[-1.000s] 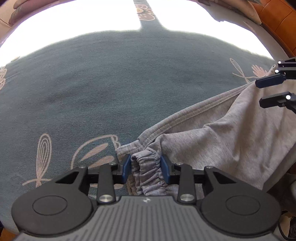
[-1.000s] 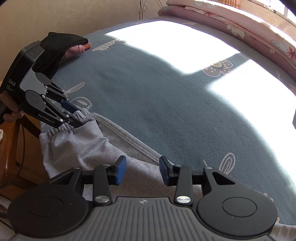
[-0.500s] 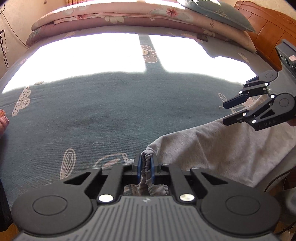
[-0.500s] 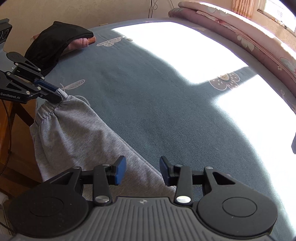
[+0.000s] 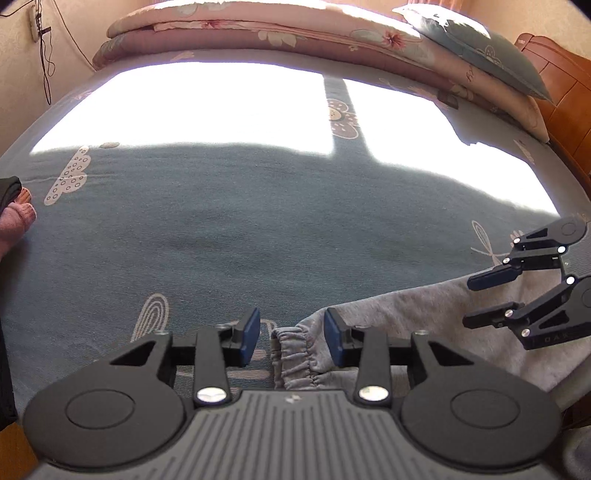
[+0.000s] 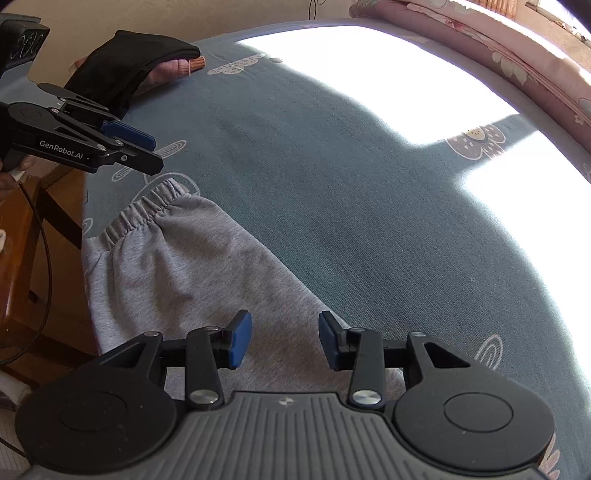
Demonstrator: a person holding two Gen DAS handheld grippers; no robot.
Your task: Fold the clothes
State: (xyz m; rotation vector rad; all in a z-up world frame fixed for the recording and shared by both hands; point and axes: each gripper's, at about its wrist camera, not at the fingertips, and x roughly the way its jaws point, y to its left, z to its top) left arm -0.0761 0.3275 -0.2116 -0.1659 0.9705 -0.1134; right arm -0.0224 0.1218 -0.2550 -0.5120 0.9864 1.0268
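A grey sweat garment (image 6: 192,269) lies on the teal bed sheet (image 6: 332,184) near the bed's edge, its elastic cuff (image 6: 147,206) flat on the sheet. In the left wrist view the cuff (image 5: 291,354) sits low between the blue pads (image 5: 249,334) of my left gripper (image 5: 291,332), whose jaws are opening and do not press on it. From the right wrist view, the left gripper (image 6: 153,153) hovers just above the cuff, apart from it. My right gripper (image 6: 284,339) stands open over the grey fabric, pinching nothing; it also shows as the right gripper (image 5: 487,299) at the left wrist view's right edge.
A black garment over a pink one (image 6: 125,70) lies at the sheet's far left. A folded floral quilt (image 5: 295,33) and a pillow (image 5: 480,48) rest by the wooden headboard (image 5: 565,92). Wooden furniture and a cable (image 6: 26,229) stand beside the bed edge.
The left gripper, shut on the cuff half a second ago and raised, has let go; the cuff now lies on the sheet. The right gripper shifted slightly over the fabric.
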